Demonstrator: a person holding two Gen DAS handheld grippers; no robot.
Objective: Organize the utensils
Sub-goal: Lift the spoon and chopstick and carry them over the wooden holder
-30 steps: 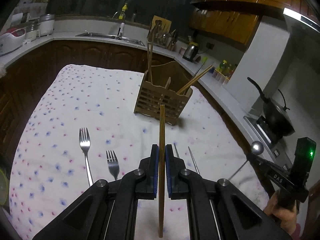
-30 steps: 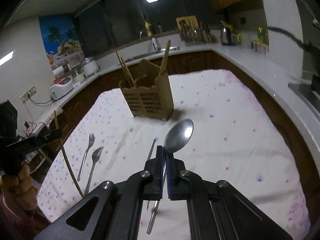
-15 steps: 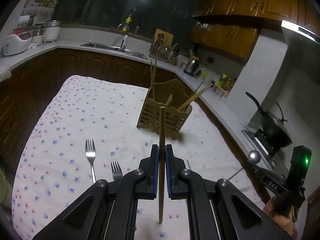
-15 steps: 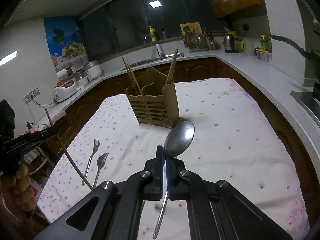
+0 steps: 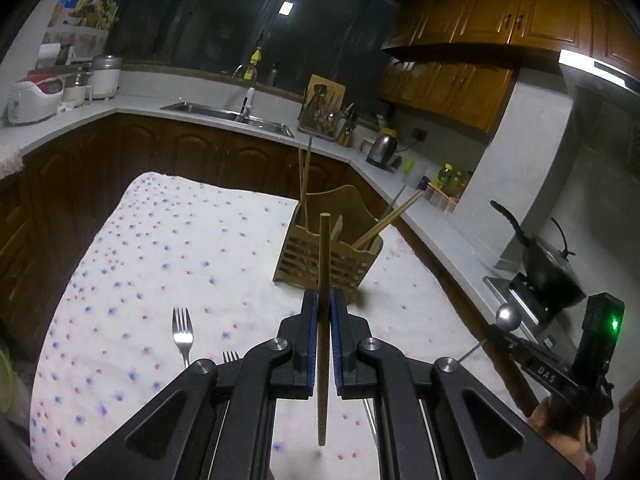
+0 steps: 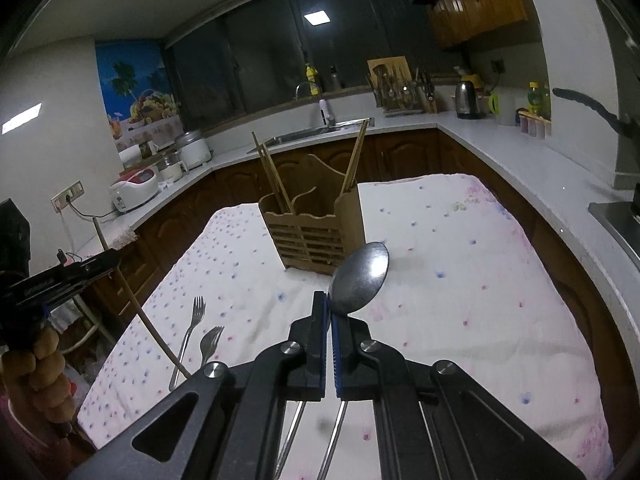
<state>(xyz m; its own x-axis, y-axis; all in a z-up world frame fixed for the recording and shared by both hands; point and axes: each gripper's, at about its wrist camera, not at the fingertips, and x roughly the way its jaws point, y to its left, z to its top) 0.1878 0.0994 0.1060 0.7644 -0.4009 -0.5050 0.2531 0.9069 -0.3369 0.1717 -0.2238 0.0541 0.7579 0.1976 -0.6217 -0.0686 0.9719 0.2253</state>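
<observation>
My left gripper (image 5: 324, 300) is shut on a wooden chopstick (image 5: 324, 256) held upright above the cloth. My right gripper (image 6: 331, 302) is shut on a metal spoon (image 6: 362, 278), bowl up; it also shows in the left wrist view (image 5: 507, 317). A wooden utensil holder (image 5: 328, 258) stands on the table's far side with chopsticks in its left and right compartments; it also shows in the right wrist view (image 6: 316, 228). Two forks (image 5: 182, 334) lie on the cloth at the left, seen too in the right wrist view (image 6: 192, 328). Both grippers hover short of the holder.
The table wears a white flowered cloth (image 5: 168, 248). A thin metal utensil (image 6: 294, 432) lies on the cloth under my right gripper. Kitchen counters with a sink (image 5: 228, 114), a kettle (image 5: 382, 148) and a wok (image 5: 548, 272) ring the table.
Both grippers have risen and tilted up, so the holder sits lower in view. The chopstick and spoon stay held.
</observation>
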